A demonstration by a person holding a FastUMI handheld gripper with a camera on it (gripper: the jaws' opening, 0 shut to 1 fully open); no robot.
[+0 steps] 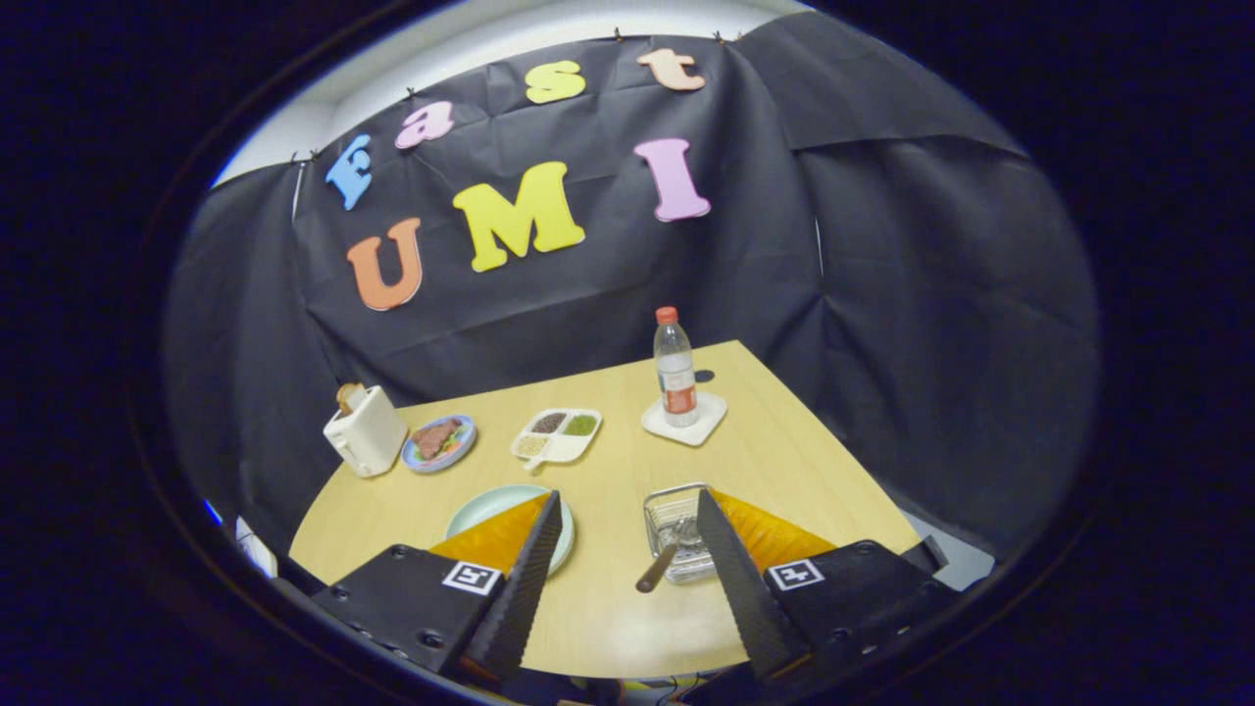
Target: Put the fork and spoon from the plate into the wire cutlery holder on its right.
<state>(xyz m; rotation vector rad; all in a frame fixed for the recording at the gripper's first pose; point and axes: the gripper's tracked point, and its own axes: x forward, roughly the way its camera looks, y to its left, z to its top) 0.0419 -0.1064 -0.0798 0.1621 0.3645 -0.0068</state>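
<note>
A pale green plate lies on the wooden table, partly behind my left finger. To its right stands the wire cutlery holder, partly hidden by my right finger. Cutlery rests in the holder, a dark handle sticking out over its near edge toward me. Whether that is the fork or the spoon I cannot tell. My gripper is open, raised above the table, with nothing between its fingers.
A white toaster sits at the far left, beside a blue plate of food. A white divided dish lies mid-table. A water bottle stands on a white coaster at the back.
</note>
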